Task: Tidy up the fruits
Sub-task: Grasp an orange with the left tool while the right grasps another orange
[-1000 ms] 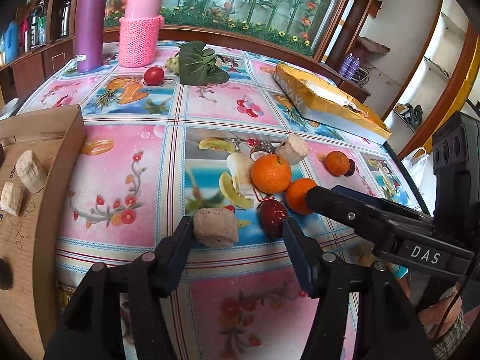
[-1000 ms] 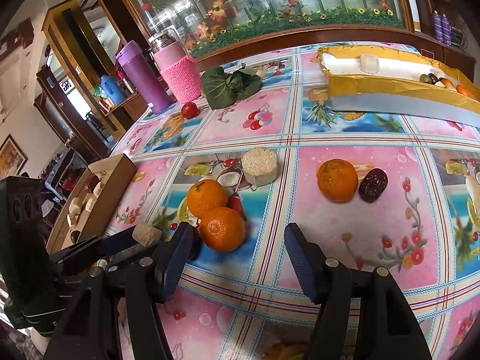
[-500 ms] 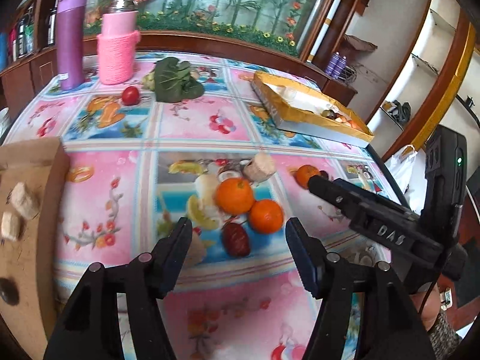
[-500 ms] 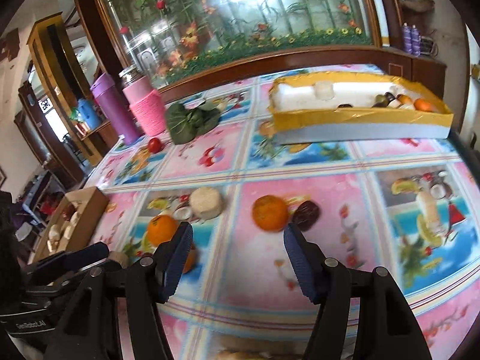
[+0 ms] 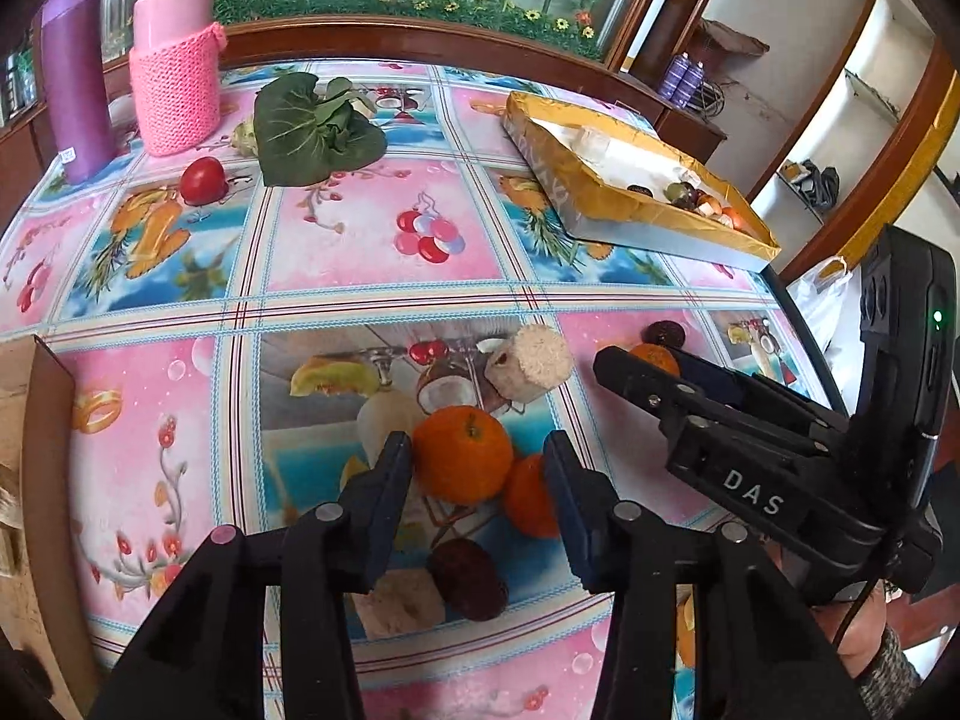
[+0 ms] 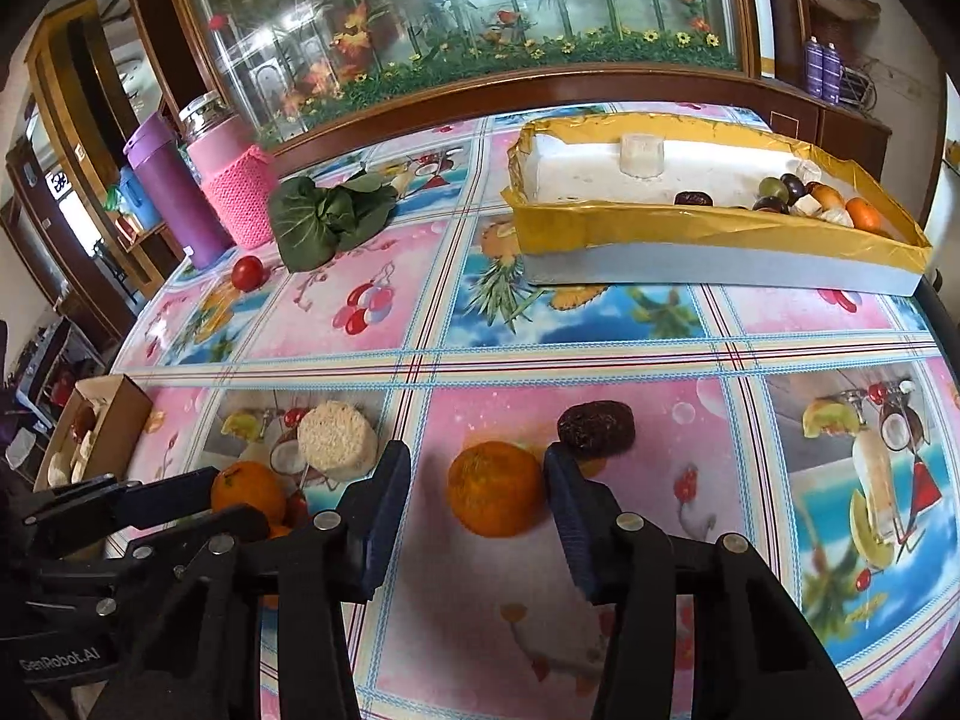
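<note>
My left gripper (image 5: 478, 462) is open, its jaws around an orange (image 5: 462, 453) on the table; a second orange (image 5: 528, 504) touches it on the right. A dark date (image 5: 467, 578) and a beige cake piece (image 5: 399, 600) lie just below. My right gripper (image 6: 477, 480) is open around a third orange (image 6: 497, 495), with a dark date (image 6: 595, 429) just beyond its right finger. A round rice cake (image 6: 337, 435) lies to the left. The yellow tray (image 6: 708, 243) at the far right holds several fruits.
A cardboard box (image 6: 114, 420) with snacks sits at the left table edge. Green leaves (image 5: 315, 129), a red tomato (image 5: 203, 180), a pink-sleeved jar (image 5: 174, 75) and a purple flask (image 5: 75, 72) stand at the far side. The table edge is close on the right.
The left gripper moved forward from the beige cake piece to straddle an orange. The right gripper moved right and forward to straddle the separate orange.
</note>
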The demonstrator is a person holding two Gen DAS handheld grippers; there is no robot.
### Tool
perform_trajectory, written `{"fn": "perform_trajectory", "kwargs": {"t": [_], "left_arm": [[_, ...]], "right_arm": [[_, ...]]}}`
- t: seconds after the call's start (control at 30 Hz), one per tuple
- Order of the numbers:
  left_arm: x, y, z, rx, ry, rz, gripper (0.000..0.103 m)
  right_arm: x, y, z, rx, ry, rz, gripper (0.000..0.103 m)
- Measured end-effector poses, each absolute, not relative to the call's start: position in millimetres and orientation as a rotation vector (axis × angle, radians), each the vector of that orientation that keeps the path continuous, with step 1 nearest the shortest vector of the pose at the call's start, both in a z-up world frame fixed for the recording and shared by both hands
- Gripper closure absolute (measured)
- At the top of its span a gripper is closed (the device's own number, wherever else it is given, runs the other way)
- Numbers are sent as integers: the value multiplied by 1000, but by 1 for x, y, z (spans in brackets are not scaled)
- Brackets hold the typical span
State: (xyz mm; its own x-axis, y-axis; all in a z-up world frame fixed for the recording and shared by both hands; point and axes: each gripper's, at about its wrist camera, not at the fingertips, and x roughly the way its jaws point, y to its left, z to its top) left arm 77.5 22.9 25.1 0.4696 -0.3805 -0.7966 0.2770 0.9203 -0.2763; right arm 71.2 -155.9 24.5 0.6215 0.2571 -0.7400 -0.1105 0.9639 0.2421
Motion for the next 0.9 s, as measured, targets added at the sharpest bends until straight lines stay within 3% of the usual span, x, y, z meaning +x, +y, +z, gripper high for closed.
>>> {"fn": "perform_trajectory", "kwargs": {"t": [0.03, 0.13, 0.17, 0.3, 0.43, 0.63, 0.9], "left_arm": [[78, 25, 24, -129, 1004, -408, 59], [77, 32, 24, -174, 1016, -415, 64], [77, 36, 24, -191, 1023, -407, 72], [81, 44, 21, -265, 1045, -399, 70], [80, 22, 20, -172, 1029, -363, 67], [75, 33, 22, -223, 1017, -346, 72], [19, 81, 64, -337, 897, -334, 72]], "right_arm": [[71, -157, 24, 189, 873, 216, 54], [70, -160, 24, 203, 873, 220, 71], [70, -161, 24, 207, 874, 223, 71], [66, -162, 24, 207, 872, 229, 71], [61, -157, 26, 180, 863, 233, 71], [53, -154, 32, 161, 829, 233, 71], [46, -151, 38, 174, 805, 276, 71]]}}
